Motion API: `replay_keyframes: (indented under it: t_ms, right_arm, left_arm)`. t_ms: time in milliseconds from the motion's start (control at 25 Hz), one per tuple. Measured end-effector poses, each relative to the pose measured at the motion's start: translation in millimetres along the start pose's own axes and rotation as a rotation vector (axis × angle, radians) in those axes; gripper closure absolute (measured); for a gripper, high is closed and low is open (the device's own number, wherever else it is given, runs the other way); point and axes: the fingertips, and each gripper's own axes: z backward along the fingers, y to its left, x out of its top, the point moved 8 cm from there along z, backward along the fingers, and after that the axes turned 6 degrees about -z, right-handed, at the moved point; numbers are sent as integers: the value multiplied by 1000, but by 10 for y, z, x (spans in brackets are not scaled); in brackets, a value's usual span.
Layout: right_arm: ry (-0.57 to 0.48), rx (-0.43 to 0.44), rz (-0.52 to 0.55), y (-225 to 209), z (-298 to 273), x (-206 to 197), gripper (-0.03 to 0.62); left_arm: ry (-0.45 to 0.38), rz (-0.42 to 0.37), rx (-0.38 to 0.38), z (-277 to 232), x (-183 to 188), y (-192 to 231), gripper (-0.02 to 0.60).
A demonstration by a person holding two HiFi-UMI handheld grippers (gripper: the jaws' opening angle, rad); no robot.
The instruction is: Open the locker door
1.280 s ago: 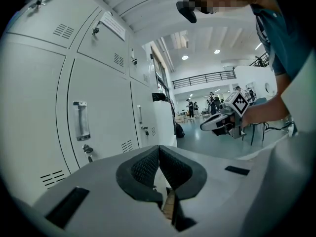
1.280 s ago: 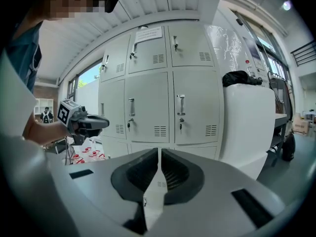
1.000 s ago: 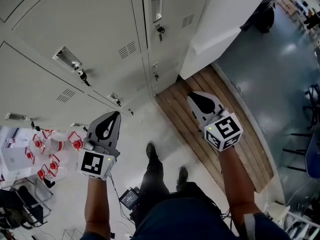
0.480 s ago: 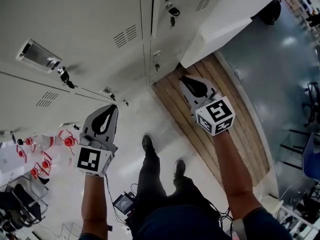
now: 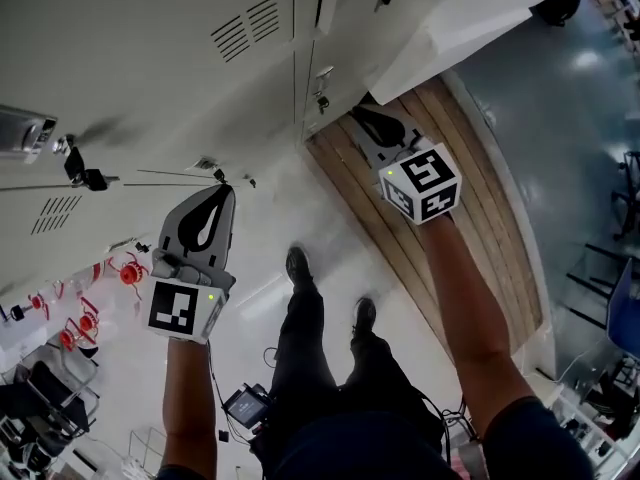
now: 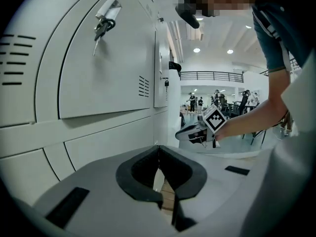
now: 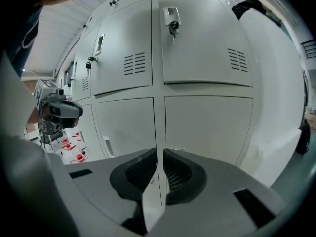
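A bank of pale grey locker doors [image 5: 150, 58] fills the top of the head view, with keys hanging from a lock [image 5: 75, 163] at the left. My left gripper [image 5: 224, 190] is shut and empty, its tips close to the bottom of the lockers. My right gripper [image 5: 360, 116] is also shut and empty, and it points at the lockers' lower corner. In the right gripper view the jaws [image 7: 159, 152] face a lower door [image 7: 207, 127], below a door with a key in its lock [image 7: 171, 23]. The left gripper view shows shut jaws [image 6: 158, 147] beside a keyed door [image 6: 103, 26].
A wooden slatted platform [image 5: 450, 218] lies under my right arm. Red-capped bottles [image 5: 125, 273] stand on the floor at the left. The person's shoes [image 5: 298, 266] are on the white floor between the arms. A white wall panel [image 5: 470, 18] juts out right of the lockers.
Both grippers have come down and moved closer to the lower lockers. The lockers now loom larger at the top of the head view. Both stayed shut.
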Motion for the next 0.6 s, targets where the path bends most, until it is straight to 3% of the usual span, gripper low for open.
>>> replay_keyframes:
  t_ms: [360, 480, 600]
  right_arm:
    - [71, -15, 4, -261, -743, -324, 549]
    - [93, -5, 5, -299, -944, -404, 482]
    - [110, 3, 15, -346, -1122, -458, 476]
  left_arm:
    - [15, 44, -14, -203, -374, 187, 565]
    - [20, 59, -17, -228, -447, 219, 565]
    - [26, 69, -20, -248, -502, 258, 565]
